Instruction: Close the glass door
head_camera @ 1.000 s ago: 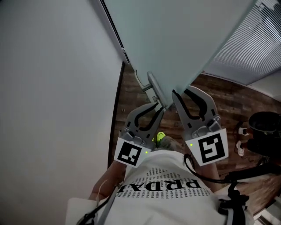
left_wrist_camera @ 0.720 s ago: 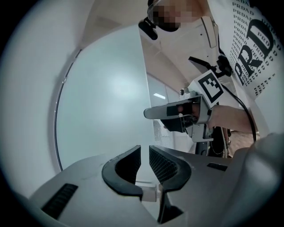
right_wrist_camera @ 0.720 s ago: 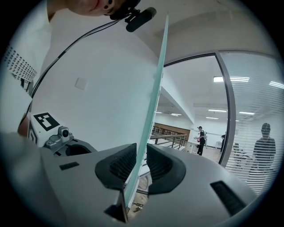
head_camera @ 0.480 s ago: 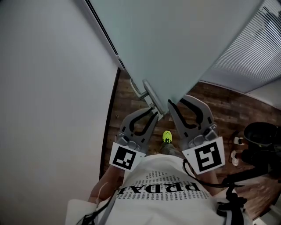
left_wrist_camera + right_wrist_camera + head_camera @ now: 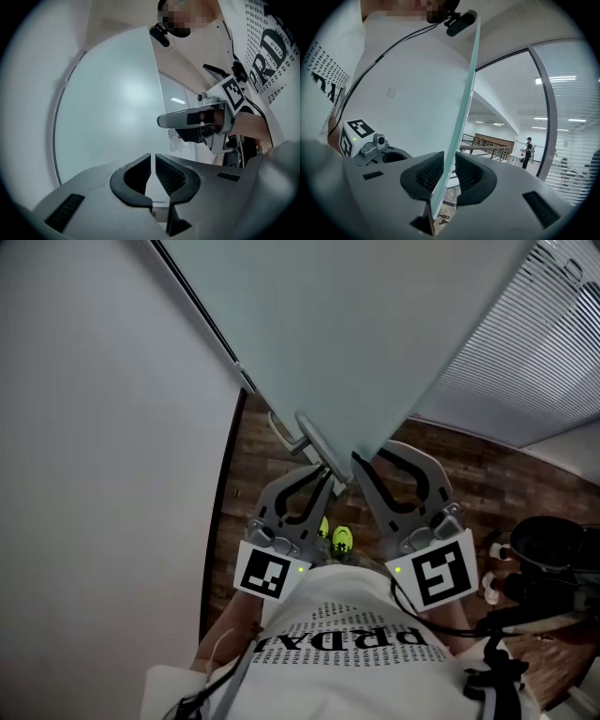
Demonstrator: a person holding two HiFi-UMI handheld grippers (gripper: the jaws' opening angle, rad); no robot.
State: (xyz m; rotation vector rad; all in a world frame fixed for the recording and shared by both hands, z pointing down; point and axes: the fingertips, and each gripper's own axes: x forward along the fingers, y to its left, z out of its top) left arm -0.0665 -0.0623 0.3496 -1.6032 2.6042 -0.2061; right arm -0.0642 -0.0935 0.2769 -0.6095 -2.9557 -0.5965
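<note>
The frosted glass door [image 5: 375,324] fills the top of the head view, and its free edge runs down toward me. My right gripper [image 5: 360,465] straddles that edge. In the right gripper view the glass door's edge [image 5: 461,93] stands between both pads, which press on it at the right gripper [image 5: 450,171]. A metal lever handle [image 5: 305,435] sticks out on the door's left face. Just below the handle my left gripper [image 5: 328,479] points at the door with its jaws nearly together. In the left gripper view the left gripper [image 5: 153,161] holds nothing, and the handle [image 5: 187,119] shows above it.
A white wall [image 5: 94,474] stands close on the left, with a dark wood floor [image 5: 258,460] between it and the door. Slatted blinds [image 5: 525,362] cover the right. A black object [image 5: 553,554] sits on the floor at far right. My shoes [image 5: 342,538] are below the grippers.
In the head view the door's edge, the handle and both grippers have drifted a little left and up. The right gripper stays on the glass edge. My feet have shifted.
</note>
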